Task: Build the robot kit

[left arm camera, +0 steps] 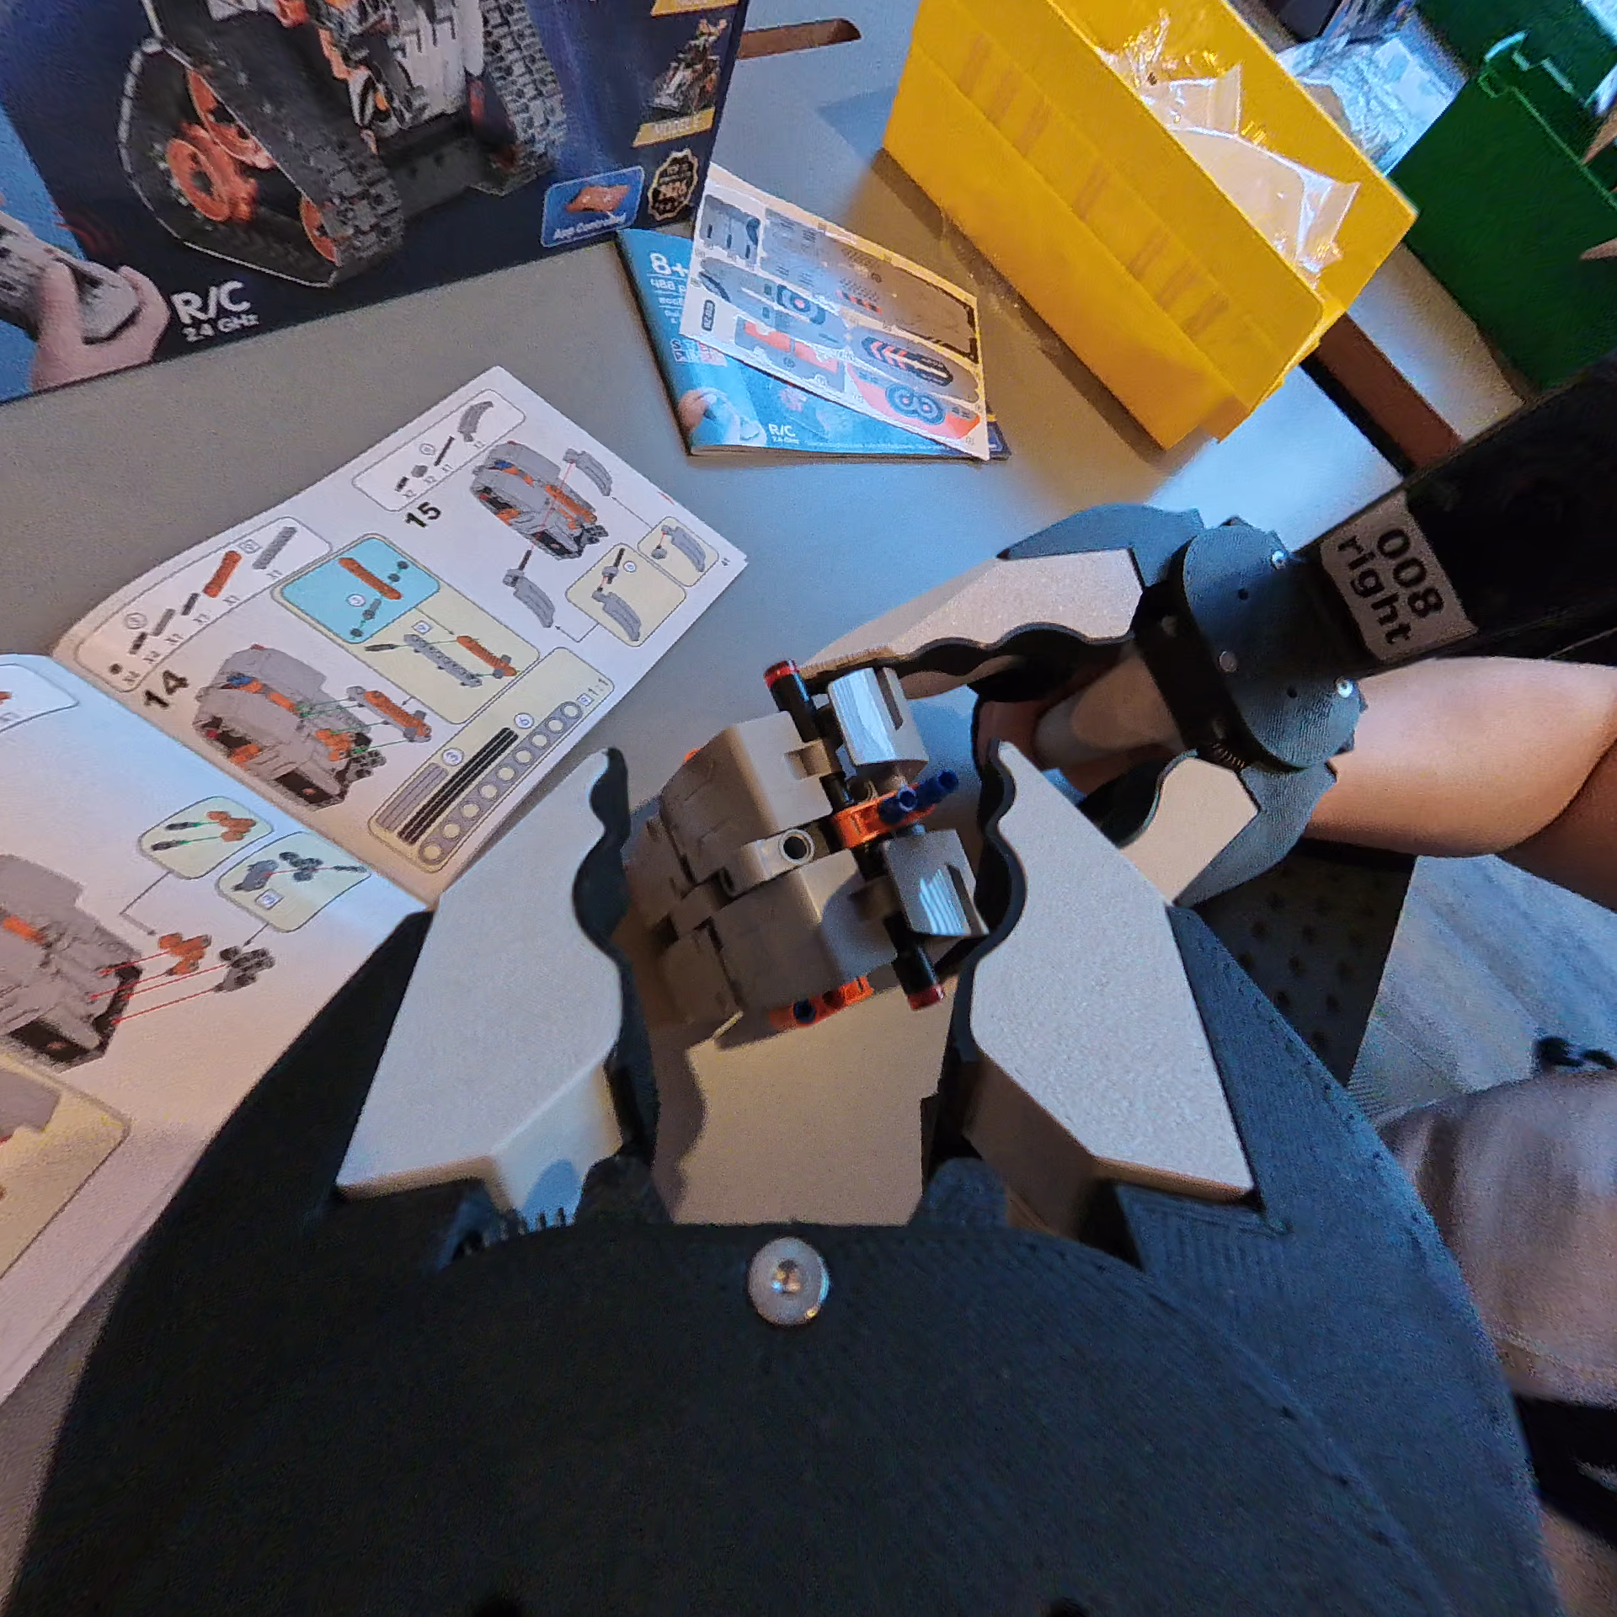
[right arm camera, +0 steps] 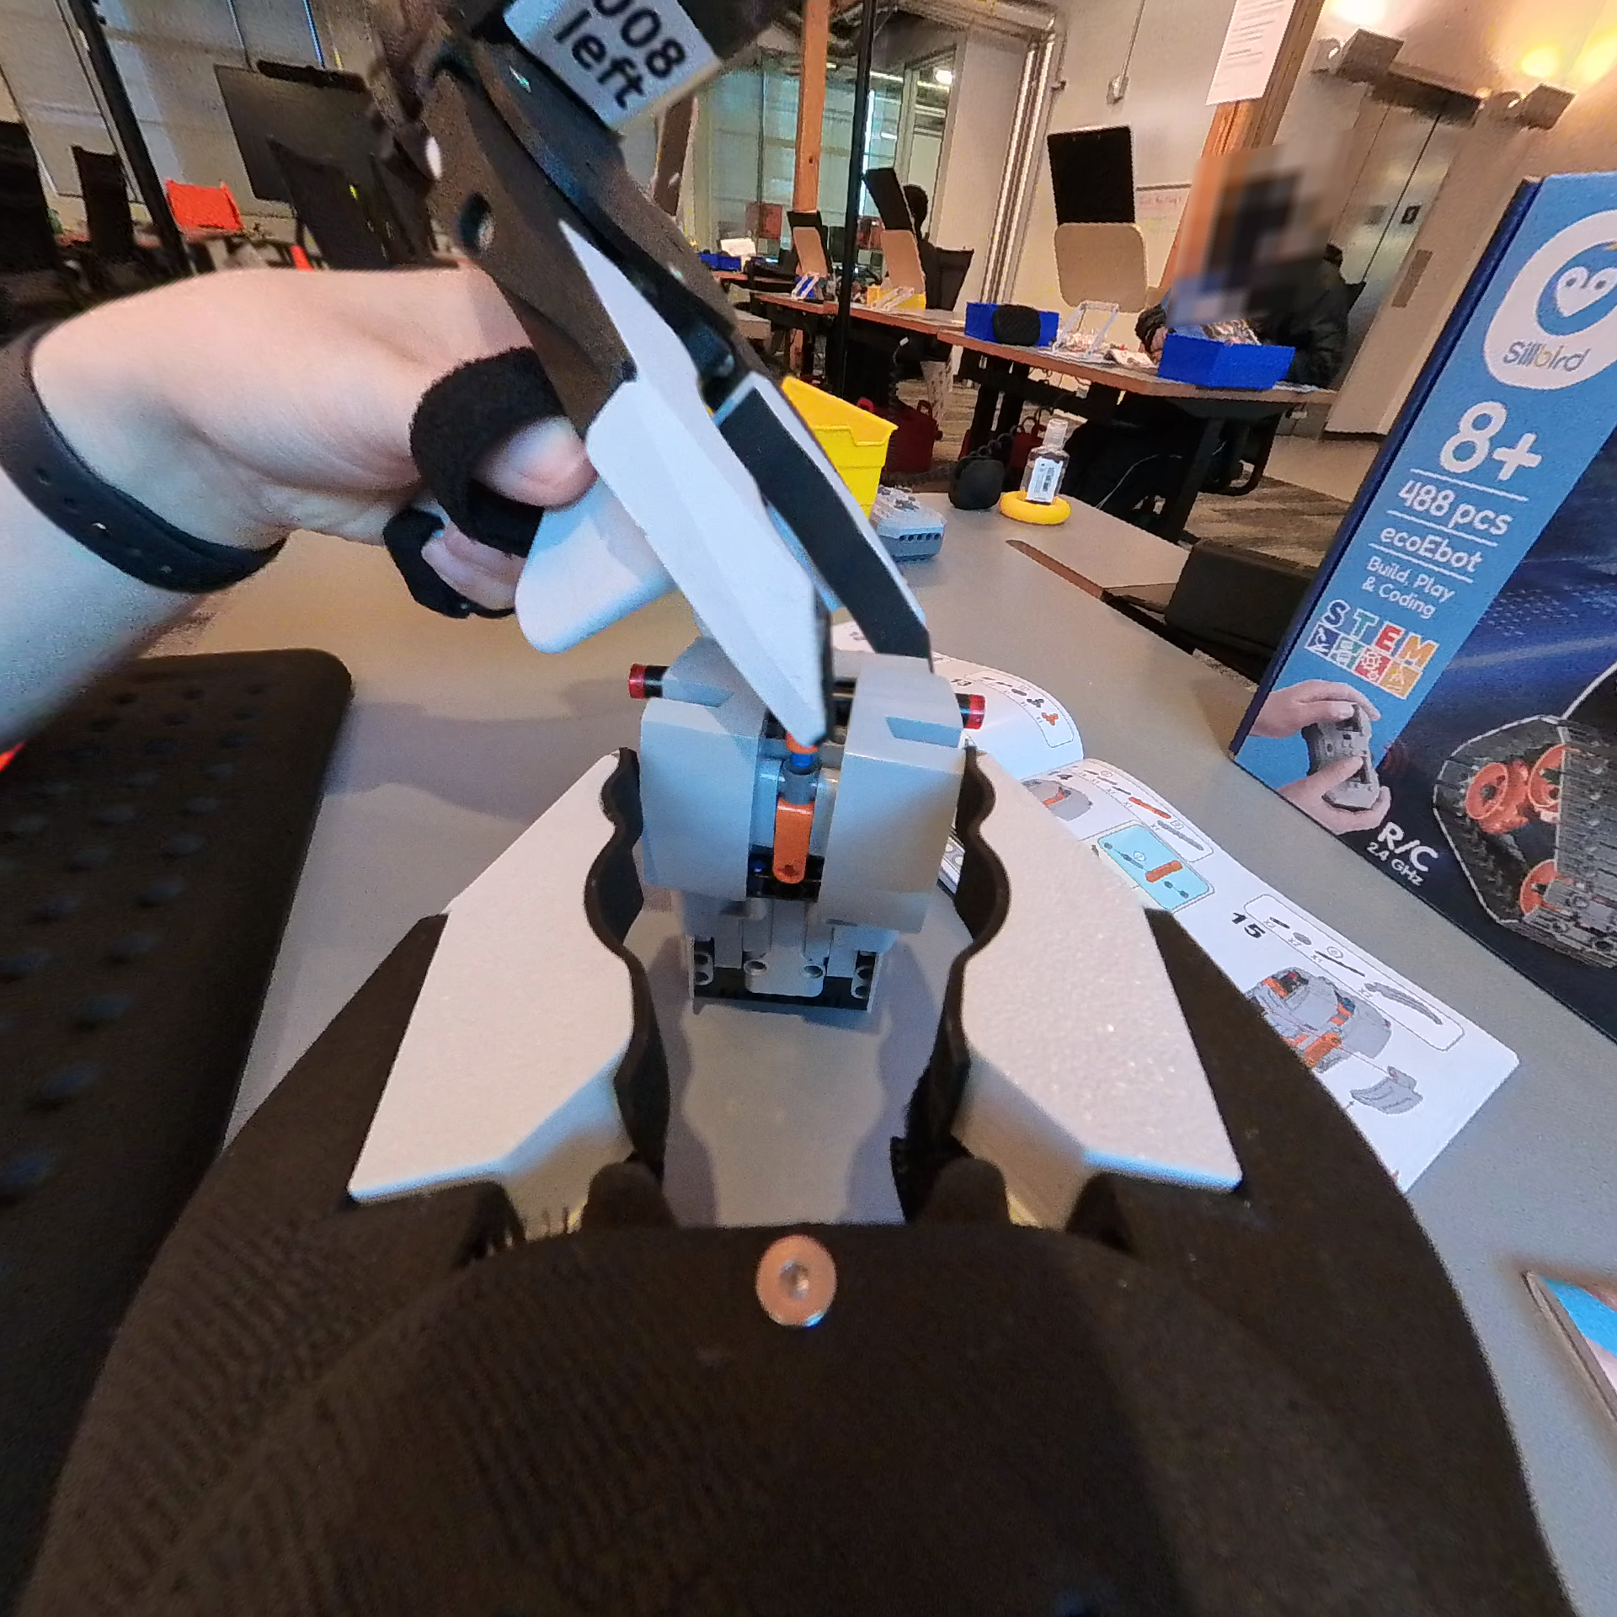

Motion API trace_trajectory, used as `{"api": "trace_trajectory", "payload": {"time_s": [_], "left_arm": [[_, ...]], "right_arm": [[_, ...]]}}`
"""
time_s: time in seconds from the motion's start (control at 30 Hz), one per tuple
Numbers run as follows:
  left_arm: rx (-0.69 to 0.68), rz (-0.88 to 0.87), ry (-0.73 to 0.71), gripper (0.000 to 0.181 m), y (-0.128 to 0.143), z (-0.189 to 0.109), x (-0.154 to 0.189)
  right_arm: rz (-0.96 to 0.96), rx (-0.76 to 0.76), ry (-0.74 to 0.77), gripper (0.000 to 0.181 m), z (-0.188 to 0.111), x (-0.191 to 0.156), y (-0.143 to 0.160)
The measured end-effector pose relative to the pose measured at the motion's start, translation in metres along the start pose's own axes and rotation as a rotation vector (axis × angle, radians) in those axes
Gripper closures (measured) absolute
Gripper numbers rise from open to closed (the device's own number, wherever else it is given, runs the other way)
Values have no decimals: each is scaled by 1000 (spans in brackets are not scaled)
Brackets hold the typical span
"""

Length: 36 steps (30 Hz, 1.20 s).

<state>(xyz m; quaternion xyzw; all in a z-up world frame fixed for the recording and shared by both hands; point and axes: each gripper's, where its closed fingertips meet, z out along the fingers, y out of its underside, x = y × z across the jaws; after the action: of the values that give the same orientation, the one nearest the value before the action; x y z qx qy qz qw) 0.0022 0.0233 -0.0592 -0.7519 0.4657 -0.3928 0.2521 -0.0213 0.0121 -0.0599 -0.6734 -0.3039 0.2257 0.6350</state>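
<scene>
**Two tongs around one brick model**

Both of my tools meet at the grey brick model, which stands upright on the grey table beside the open instruction booklet. My right gripper is clenched on it, with pads pressing both side panels. My left gripper straddles its top from above, fingers spread. I cannot tell whether it grips.

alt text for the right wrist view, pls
The right gripper brackets a grey brick model standing on a grey table; the left gripper touches the model's top from above. An open instruction booklet and toy box lie right.
</scene>
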Motion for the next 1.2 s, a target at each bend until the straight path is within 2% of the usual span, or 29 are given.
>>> {"api": "trace_trajectory", "payload": {"time_s": [0.1,0.2,0.33,0.5,0.7,0.9,1.1,1.2], "left_arm": [[-15,-25,37,102,2,8,3],[-97,-4,-27,91,17,13,-6],[-133,-19,20,92,25,16,-1],[-102,-39,26,95,26,16,-3],[-133,14,70,96,26,18,-4],[9,-156,273,85,15,4,2],[161,-215,403,106,-7,-27,3],[157,-216,372,109,-10,-29,-4]], "right_arm": [[3,6,8,109,1,0,0],[3,11,15,109,2,1,0],[10,27,24,110,4,1,-1],[5,28,23,110,6,1,-1],[-38,9,53,110,8,1,0],[-58,-4,70,110,10,0,1],[-50,-4,69,110,10,2,1],[-40,0,66,111,11,3,1]]}}
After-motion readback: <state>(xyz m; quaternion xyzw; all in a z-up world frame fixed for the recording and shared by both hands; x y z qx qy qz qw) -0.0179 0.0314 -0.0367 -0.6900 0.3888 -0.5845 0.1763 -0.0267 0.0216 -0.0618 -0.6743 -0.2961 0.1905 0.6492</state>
